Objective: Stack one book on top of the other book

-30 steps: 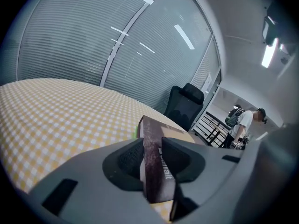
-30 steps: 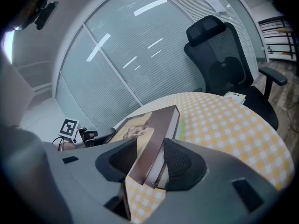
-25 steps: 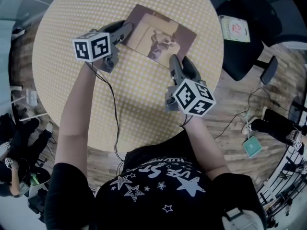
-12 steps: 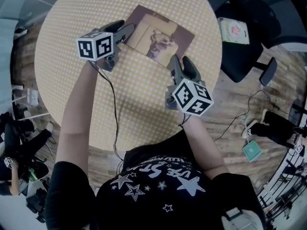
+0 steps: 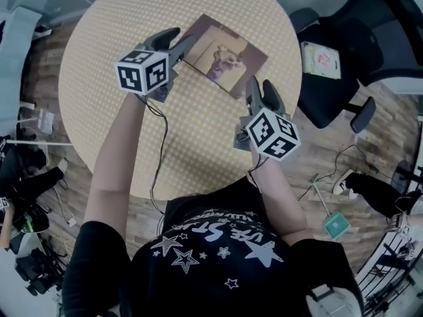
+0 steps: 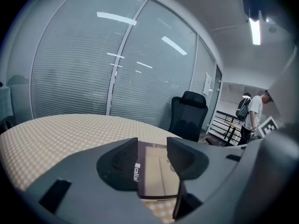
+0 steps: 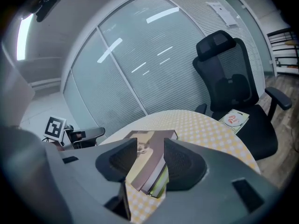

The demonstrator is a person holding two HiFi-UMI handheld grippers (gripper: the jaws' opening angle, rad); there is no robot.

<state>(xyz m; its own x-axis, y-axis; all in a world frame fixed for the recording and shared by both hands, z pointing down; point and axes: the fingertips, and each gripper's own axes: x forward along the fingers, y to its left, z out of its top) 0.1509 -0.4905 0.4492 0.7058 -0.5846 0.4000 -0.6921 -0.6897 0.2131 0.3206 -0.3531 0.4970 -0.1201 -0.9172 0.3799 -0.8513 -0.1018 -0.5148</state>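
Note:
Two books lie stacked on the round yellow checked table (image 5: 132,131). The top book (image 5: 225,55) has a brown cover with a dog picture; the lower book (image 7: 161,183) shows only as a green-edged sliver beneath it. My left gripper (image 5: 180,39) hovers at the stack's left corner. Its jaws have just been opening and grip nothing; the top book (image 6: 156,171) shows in the gap beyond them. My right gripper (image 5: 260,88) stands open just above the stack's near right corner, and the top book (image 7: 149,160) lies on the table beyond its jaws, untouched.
A black office chair (image 5: 337,65) stands right of the table with a printed booklet (image 5: 322,41) on its seat. Cables and a teal box (image 5: 336,225) lie on the wooden floor. A person (image 6: 254,115) stands far off beyond the glass walls.
Both grippers have lifted away from the stack, the left one more. The left jaws stand wider than a second ago. The books have stayed in place on the table.

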